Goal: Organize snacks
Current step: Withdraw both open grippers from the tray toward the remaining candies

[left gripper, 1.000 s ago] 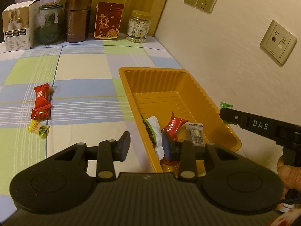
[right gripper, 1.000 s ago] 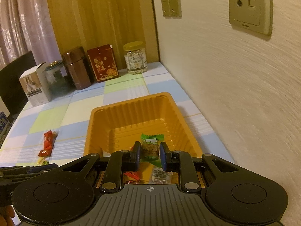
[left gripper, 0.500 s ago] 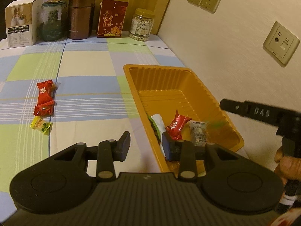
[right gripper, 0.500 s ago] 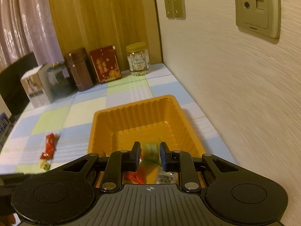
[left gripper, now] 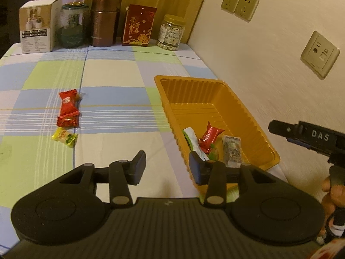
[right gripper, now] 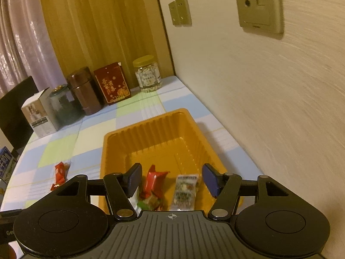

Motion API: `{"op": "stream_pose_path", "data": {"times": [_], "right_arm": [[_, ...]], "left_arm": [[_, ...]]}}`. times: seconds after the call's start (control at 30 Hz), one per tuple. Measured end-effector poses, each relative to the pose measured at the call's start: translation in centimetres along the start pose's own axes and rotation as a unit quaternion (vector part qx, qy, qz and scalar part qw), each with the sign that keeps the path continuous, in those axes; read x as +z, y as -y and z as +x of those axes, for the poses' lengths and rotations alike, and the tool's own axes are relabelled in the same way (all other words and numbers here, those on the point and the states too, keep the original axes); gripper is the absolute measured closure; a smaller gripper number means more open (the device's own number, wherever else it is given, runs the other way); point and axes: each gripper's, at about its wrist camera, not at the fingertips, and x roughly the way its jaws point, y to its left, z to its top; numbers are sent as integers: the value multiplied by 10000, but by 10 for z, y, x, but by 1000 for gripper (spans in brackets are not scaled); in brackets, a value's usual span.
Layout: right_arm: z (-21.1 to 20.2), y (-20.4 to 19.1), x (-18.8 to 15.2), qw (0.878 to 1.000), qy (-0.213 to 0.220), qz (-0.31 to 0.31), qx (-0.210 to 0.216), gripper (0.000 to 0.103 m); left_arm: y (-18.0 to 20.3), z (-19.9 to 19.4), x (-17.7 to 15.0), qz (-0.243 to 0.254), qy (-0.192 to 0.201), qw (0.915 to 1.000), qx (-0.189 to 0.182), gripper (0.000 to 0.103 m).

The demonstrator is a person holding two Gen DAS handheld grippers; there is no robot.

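Orange ribbed plastic tray (right gripper: pixel 120 142) under the right gripper (right gripper: pixel 171 179), jaws just spread wide, empty.
Left gripper (left gripper: pixel 166 166), jaws just parted, empty, could nudge the tray while reaching for the red-wrapped candies (left gripper: pixel 68 111).

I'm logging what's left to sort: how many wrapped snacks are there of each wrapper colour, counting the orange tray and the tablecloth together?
Red wrapped snacks: 3
Yellow-green wrapped snack: 1
White-and-green packet: 1
Green-ended clear candy: 1
Silvery clear packet: 1
Total: 7

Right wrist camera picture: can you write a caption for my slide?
Open right gripper above an orange tray holding wrapped snacks, its jaws having just opened with nothing between them.
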Motion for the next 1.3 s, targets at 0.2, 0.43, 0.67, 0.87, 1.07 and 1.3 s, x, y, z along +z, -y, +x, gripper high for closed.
{"op": "stream_pose_path", "data": {"times": [0.2, 0.43, 0.67, 0.87, 1.07, 1.3], "right_arm": [[-33, -10, -15, 9998, 130, 125, 50, 41], [-62, -30, -29, 9997, 115, 99, 212, 40], [-80, -49, -42, 9995, 94, 4, 306, 39], [-89, -65, -48, 9992, 93, -113, 374, 37], [-91, -83, -52, 9985, 53, -273, 480, 36], [-85, -100, -57, 9975, -26, -405, 571, 35]], "left_arm": [[-4, -31, -6, 41, 141, 9999, 44, 53], [-12, -66, -16, 46, 296, 9995, 93, 42], [-29, -92, -27, -22, 366, 9991, 210, 35], [-44, -110, -35, -62, 398, 9983, 416, 25], [-60, -123, -42, -178, 435, 9975, 531, 20], [-81, -131, -48, -361, 515, 9961, 620, 18]]}}
